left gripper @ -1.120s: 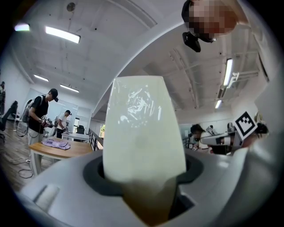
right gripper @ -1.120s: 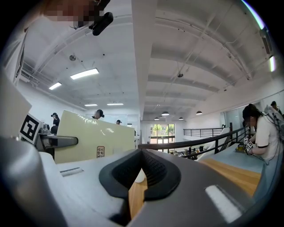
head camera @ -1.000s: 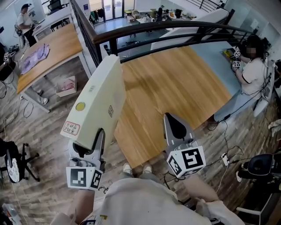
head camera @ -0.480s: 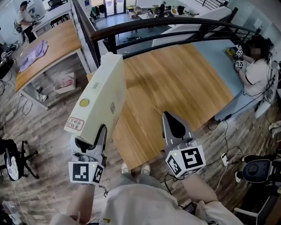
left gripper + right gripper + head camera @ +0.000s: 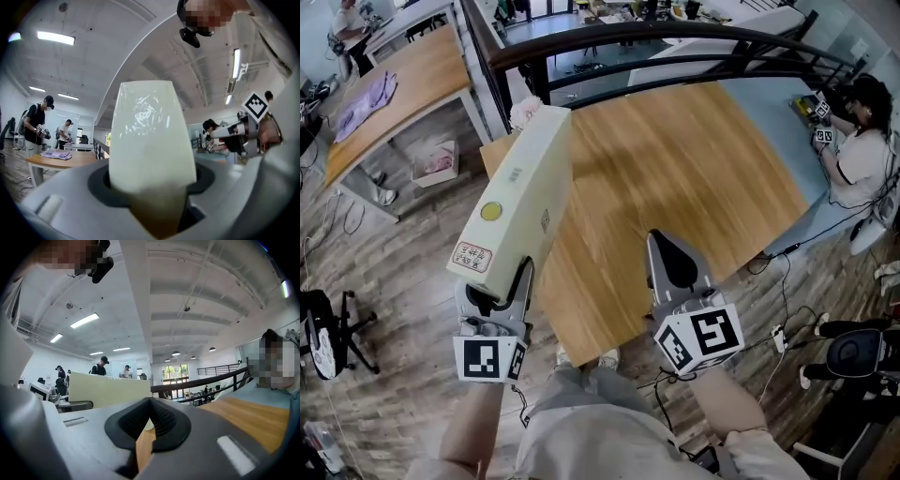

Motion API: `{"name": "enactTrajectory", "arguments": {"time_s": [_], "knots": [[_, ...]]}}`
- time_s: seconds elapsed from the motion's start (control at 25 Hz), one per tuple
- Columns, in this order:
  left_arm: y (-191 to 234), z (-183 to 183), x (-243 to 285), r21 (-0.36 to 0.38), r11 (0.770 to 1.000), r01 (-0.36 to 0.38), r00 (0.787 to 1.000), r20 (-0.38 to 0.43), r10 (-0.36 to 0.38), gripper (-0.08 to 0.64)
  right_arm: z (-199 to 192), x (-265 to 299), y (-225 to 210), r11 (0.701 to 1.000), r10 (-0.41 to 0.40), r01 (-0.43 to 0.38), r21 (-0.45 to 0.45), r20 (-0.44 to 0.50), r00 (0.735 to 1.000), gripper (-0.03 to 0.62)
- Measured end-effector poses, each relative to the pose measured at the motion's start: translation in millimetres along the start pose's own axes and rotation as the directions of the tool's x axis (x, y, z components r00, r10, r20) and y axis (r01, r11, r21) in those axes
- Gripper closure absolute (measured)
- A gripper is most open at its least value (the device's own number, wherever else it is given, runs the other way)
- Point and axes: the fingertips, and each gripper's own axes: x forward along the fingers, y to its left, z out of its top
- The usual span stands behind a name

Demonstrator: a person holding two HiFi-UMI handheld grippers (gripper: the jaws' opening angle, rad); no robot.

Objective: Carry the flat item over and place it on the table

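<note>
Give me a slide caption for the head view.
Left gripper holds a flat cream box at the wooden table; right gripper empty.

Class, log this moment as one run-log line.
phase: carry | left claw: shut on long flat cream box | right claw: shut, empty | box: in air over light wooden table edge, not placed

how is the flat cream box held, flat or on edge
On edge: the flat cream box shows its narrow stickered side up, clamped in the left gripper.
</note>
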Motion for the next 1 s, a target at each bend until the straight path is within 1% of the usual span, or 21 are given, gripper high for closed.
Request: {"name": "enactTrajectory", "arguments": {"time_s": [0.28,0.52,0.68,1.0], "knots": [[4.4,-41.0,25.3,0.002,1.000,0.015,1.000,-0.016,-0.015,0.267,-50.0,31.7,-8.5,0.999,0.006,-0.004,0.040,-0.044,0.999,0.592],[12.3,-77.9,44.9,-0.002,1.000,0.001,1.000,-0.018,-0.001,0.265,-89.2,55.3,-18.0,0.998,0.008,-0.004,0.055,-0.068,0.998,0.592],[13.9,-101.6,54.1,0.004,1.000,0.007,1.000,-0.030,-0.007,0.265,-117.6,68.1,-20.8,0.998,0.013,-0.006,0.066,-0.106,0.994,0.592],[9.2,-138.0,68.3,0.000,1.000,0.025,0.998,-0.049,-0.025,0.265,-159.0,87.7,-37.9,0.997,0.008,0.002,0.077,-0.136,0.991,0.592]]}}
